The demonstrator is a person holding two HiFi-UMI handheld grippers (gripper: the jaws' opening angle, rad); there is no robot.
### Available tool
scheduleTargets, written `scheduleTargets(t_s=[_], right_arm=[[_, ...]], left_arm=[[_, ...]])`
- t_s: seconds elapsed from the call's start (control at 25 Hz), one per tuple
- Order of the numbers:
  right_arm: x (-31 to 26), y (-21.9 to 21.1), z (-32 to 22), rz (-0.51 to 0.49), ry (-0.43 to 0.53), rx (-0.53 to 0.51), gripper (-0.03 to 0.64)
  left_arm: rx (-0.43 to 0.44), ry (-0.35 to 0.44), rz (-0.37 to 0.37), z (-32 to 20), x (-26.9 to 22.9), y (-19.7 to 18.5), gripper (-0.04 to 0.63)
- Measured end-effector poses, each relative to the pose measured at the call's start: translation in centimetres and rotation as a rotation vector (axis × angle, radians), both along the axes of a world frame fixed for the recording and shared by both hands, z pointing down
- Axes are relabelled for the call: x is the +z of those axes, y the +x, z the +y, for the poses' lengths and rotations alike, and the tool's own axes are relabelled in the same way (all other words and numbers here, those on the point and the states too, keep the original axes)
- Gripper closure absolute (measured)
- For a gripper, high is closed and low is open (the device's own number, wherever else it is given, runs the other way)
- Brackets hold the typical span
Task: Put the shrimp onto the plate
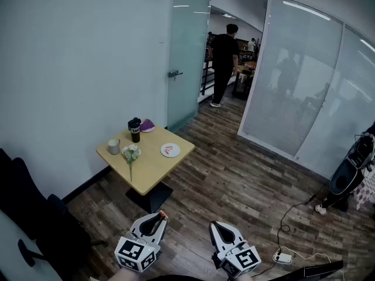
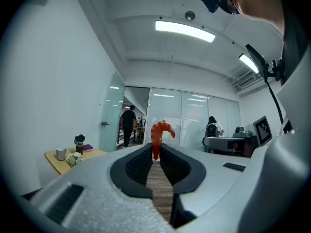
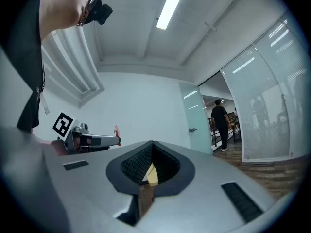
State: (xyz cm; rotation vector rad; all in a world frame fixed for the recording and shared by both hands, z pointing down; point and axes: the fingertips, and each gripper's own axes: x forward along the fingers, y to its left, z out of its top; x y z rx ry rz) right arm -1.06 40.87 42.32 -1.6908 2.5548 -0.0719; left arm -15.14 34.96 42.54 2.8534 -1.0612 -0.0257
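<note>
While the left gripper [image 1: 159,216] sits at the bottom of the head view, left of centre, its jaws are closed on the shrimp [image 1: 163,214], which shows as a small orange spot right at the tips. From the left gripper view the shrimp [image 2: 160,134] stands in the middle of the frame. Its straight lower end is pinched between the dark ribbed pads, and its curled upper end rises above the gripper [image 2: 156,148] and hooks to the right.

Up and slightly left of that gripper in the head view, well apart from it, stands the small wooden table [image 1: 153,170] against the white wall. The white plate [image 1: 166,147] lies near the table's right corner and carries something small and orange; what it is cannot be told. A grey cup [image 1: 113,147], a small bunch of flowers [image 1: 131,153] and a dark bottle [image 1: 135,130] share the tabletop, all to the plate's left.

At the bottom of the head view, right of centre, is the right gripper [image 1: 216,225]. Its own view shows the jaws [image 3: 150,154] drawn together, gripping nothing.
</note>
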Motion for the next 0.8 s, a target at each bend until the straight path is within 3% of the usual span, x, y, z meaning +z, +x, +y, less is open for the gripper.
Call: scheduleTargets(t_s=[0.4,0.8], right_arm=[[0.3,-1.4,-1.2,0.011,-0.015,0.001,0.62],[0.4,-3.5,-3.4,-0.065,-0.018,0.028,0.619]], left_arm=[[0.008,-0.006,0.007,-1.2,0.1,-1.1,0.546],[0.017,-0.02,0.022,-2.9,1.1,-4.1,0.546]])
